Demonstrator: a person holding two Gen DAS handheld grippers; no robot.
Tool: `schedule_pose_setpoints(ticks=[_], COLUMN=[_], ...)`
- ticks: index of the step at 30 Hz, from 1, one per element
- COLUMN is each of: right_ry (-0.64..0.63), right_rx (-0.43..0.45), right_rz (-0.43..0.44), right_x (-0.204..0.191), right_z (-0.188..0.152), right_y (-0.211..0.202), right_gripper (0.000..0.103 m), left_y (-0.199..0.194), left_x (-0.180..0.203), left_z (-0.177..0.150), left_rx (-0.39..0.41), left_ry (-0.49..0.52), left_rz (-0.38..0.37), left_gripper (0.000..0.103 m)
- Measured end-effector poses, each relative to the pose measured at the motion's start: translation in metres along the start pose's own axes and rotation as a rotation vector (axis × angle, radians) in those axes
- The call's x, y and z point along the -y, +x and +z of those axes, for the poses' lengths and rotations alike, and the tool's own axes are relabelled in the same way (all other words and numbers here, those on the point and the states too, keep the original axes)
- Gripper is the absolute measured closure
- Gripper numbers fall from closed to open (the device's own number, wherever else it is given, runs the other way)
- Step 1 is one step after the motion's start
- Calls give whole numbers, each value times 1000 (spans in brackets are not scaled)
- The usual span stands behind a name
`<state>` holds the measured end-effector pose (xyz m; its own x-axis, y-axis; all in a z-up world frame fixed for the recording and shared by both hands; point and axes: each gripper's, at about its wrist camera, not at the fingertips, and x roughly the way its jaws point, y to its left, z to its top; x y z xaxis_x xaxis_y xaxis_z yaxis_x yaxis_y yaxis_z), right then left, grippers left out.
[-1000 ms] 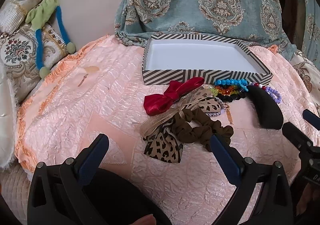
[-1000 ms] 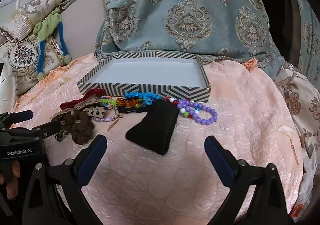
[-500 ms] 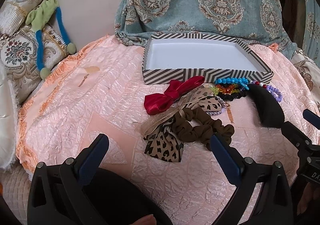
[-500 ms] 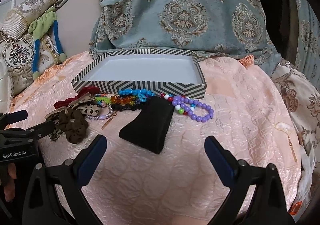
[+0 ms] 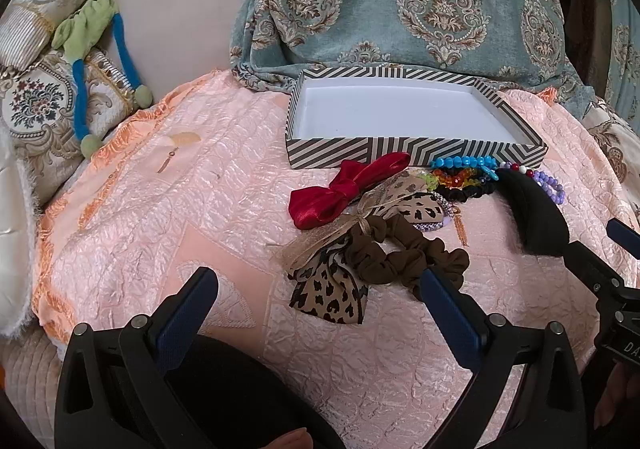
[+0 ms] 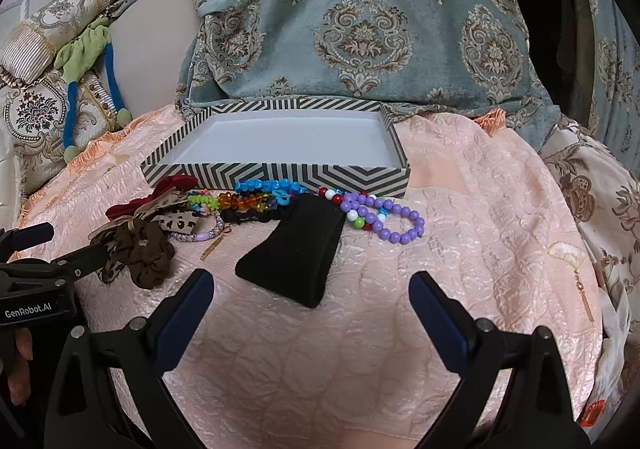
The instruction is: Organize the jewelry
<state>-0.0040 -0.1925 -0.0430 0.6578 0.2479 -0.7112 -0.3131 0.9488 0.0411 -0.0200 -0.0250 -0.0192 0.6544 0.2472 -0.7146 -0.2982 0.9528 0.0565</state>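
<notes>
Both hand-held grippers (image 5: 316, 289) (image 6: 310, 289) gape empty; striped tray (image 6: 276, 179) lies long-axis sideways.

Both grippers are made of black plastic, with dark blue pads on the fingers (image 6: 438, 313) and small silver screws. White letters reading "GenRobot.AI" are printed on the left gripper (image 6: 60, 249), beside the brown scrunchie (image 6: 146, 249).

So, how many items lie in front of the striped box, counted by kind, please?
Bows: 2, the red bow and the leopard bow.
Scrunchies: 2, the brown scrunchie and the black scrunchie.
Bead bracelets: 4, blue bracelet, rainbow bracelet, purple bracelet and lilac bracelet.
Black pad: 1.
Total: 9. The striped box holds nothing.
</notes>
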Motion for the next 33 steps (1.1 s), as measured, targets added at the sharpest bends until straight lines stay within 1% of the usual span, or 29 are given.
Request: schedule_pose_setpoints(ticks=[24, 26, 30, 33], right_ry=[0, 15, 101, 151], right_rx=[8, 5, -3, 4], right_rz=[-5, 5, 31, 53], right_x=[0, 3, 17, 26], right_z=[2, 2, 3, 6], right_y=[-3, -4, -2, -3], right_gripper=[3, 3, 3, 3], left_y=[0, 2, 5, 8], left_x=[-1, -6, -25, -40], left_z=[1, 0, -3, -3], left_rx=[-9, -38, -52, -78], left_ry=[-4, -24, -44, -67], left_rz=[-2, -28, -25, -107], left_gripper=[14, 14, 14, 14])
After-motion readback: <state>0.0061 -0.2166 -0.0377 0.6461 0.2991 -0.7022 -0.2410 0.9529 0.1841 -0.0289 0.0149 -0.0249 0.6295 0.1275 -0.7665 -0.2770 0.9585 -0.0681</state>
